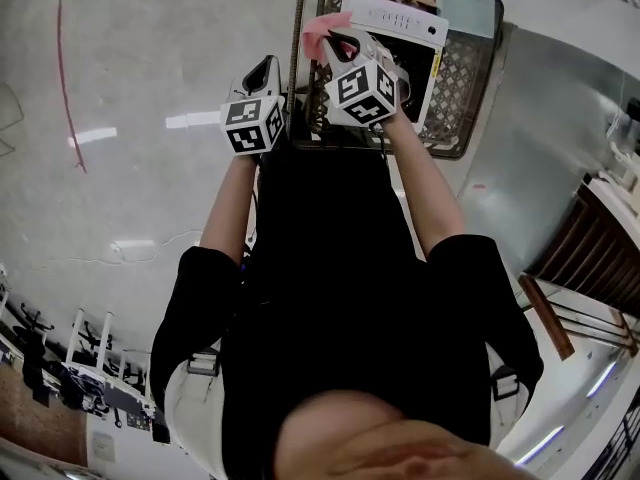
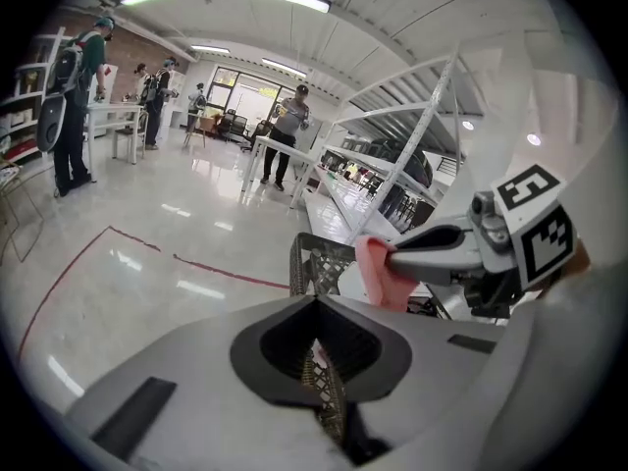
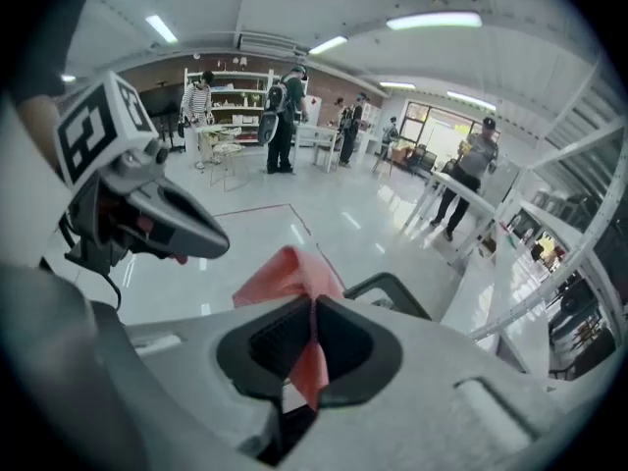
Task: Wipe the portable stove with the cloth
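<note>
A pink cloth [image 1: 318,30] is pinched in my right gripper [image 1: 338,40], which is shut on it above a wire mesh basket [image 1: 460,88]. The cloth [image 3: 285,273] sticks out past the right gripper [image 3: 314,302] and also hangs down between the jaws. A flat white appliance [image 1: 395,20], seemingly the portable stove, lies in the basket just beyond the cloth. My left gripper [image 1: 268,66] hangs beside the right one, left of the basket's edge, jaws together with nothing in them. From the left gripper [image 2: 316,302] view, the right gripper [image 2: 402,256] holds the cloth [image 2: 378,273] over the basket [image 2: 319,258].
A grey metal counter [image 1: 540,118] runs along the right of the basket. The polished floor carries a red line [image 1: 62,58]. White shelving frames [image 2: 392,116] stand behind the basket. Several people [image 3: 280,116] stand far off near tables and shelves.
</note>
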### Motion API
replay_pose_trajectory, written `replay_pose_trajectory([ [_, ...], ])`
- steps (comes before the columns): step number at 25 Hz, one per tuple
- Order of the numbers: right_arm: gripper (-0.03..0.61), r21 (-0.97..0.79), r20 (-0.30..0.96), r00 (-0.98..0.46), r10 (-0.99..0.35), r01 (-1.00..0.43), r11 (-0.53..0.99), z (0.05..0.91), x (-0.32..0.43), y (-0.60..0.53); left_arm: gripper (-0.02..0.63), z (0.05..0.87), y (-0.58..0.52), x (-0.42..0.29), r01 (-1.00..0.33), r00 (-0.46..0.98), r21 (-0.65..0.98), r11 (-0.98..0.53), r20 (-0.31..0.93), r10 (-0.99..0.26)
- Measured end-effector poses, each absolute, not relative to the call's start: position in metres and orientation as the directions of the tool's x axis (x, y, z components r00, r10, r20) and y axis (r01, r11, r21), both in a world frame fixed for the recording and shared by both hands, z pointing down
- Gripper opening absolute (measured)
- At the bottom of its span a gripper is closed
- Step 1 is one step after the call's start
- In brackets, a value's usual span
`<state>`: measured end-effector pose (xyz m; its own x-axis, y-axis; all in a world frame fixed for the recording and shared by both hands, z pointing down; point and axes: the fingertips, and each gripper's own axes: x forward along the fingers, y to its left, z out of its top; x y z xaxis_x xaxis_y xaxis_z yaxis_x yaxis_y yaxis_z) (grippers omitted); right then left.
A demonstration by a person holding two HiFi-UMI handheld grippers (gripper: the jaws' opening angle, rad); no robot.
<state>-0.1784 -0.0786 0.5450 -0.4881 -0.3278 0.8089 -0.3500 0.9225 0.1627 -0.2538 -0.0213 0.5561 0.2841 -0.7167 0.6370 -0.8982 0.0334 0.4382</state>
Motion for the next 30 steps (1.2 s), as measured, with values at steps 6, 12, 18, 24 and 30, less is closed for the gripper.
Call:
replay_pose_trajectory([
  [6, 0.020, 0.174, 0.826, -0.458, -0.328, -0.345, 0.922, 0.569, -0.146, -0.106, -0.002, 0.559, -0.041, -0.225, -0.912, 0.309, 0.409, -0.032, 0.633, -0.710],
  [12, 0.020, 0.179, 0.853, -0.419, -0.310, -0.324, 0.929, 0.600, -0.107, -0.109, -0.002, 0.565, -0.037, -0.203, -0.913, 0.273, 0.408, 0.026, 0.656, -0.703],
  [18, 0.020, 0.166, 0.836, -0.446, -0.321, -0.353, 0.921, 0.605, -0.078, -0.113, -0.002, 0.574, -0.038, -0.157, -0.920, 0.282, 0.391, 0.007, 0.677, -0.679],
  [24, 0.020, 0.170, 0.834, -0.433, -0.341, -0.386, 0.907, 0.600, -0.034, -0.116, -0.002, 0.560, -0.055, -0.109, -0.926, 0.312, 0.374, -0.058, 0.669, -0.674],
  [30, 0.020, 0.164, 0.841, -0.411, -0.352, -0.427, 0.889, 0.606, 0.004, -0.121, -0.002, 0.565, -0.062, -0.079, -0.925, 0.335, 0.370, -0.091, 0.676, -0.656],
])
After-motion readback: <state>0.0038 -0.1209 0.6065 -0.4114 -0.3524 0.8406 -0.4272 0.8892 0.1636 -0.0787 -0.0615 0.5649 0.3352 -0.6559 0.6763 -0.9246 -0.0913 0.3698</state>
